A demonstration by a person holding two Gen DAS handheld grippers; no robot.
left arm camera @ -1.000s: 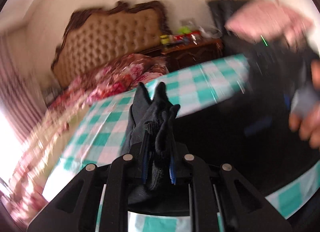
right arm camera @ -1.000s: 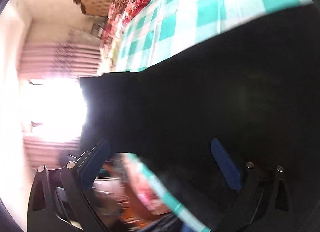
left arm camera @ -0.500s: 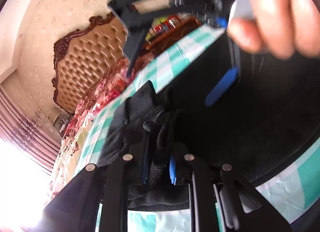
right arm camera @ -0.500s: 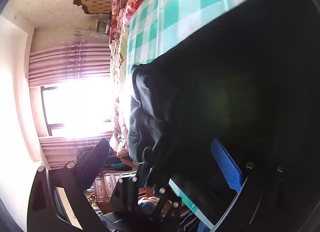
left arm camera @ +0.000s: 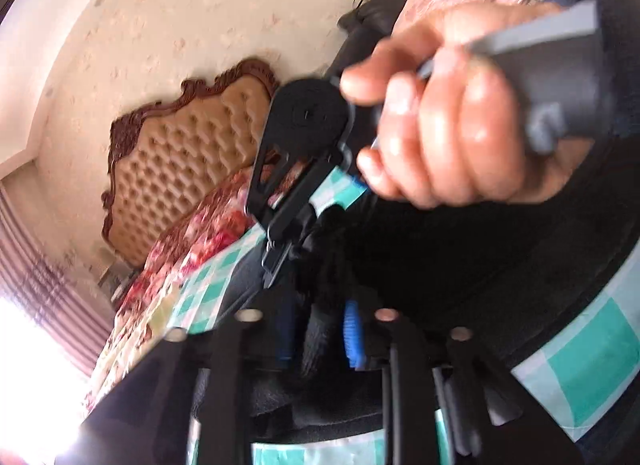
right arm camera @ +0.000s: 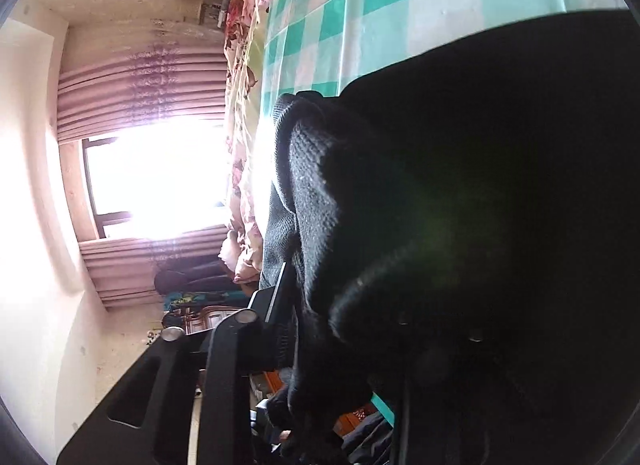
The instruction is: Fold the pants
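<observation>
Black pants (left arm camera: 460, 249) lie spread over a teal-and-white checked sheet (left arm camera: 592, 361). A bunched edge of them runs between the blue pads of my left gripper (left arm camera: 319, 321), whose jaws are opening and stand slightly off the cloth. A hand (left arm camera: 440, 137) brings my right gripper (left arm camera: 276, 265) in from the upper right, just beyond the left one. Its jaws are closing, pinching that same bunch. In the right wrist view the pants (right arm camera: 480, 185) fill most of the frame, and a thick fold sits in the right gripper (right arm camera: 324, 305). Its right finger is lost in the dark cloth.
A tufted tan headboard (left arm camera: 180, 169) and a red floral quilt (left arm camera: 192, 249) are at the bed's far end. A bright window with striped curtains (right arm camera: 160, 177) is on the left. The checked sheet (right arm camera: 380, 5) shows beyond the pants.
My right gripper has come in over the bunched cloth and its wide jaws have closed onto it. The left pads have parted a little around the same bunch.
</observation>
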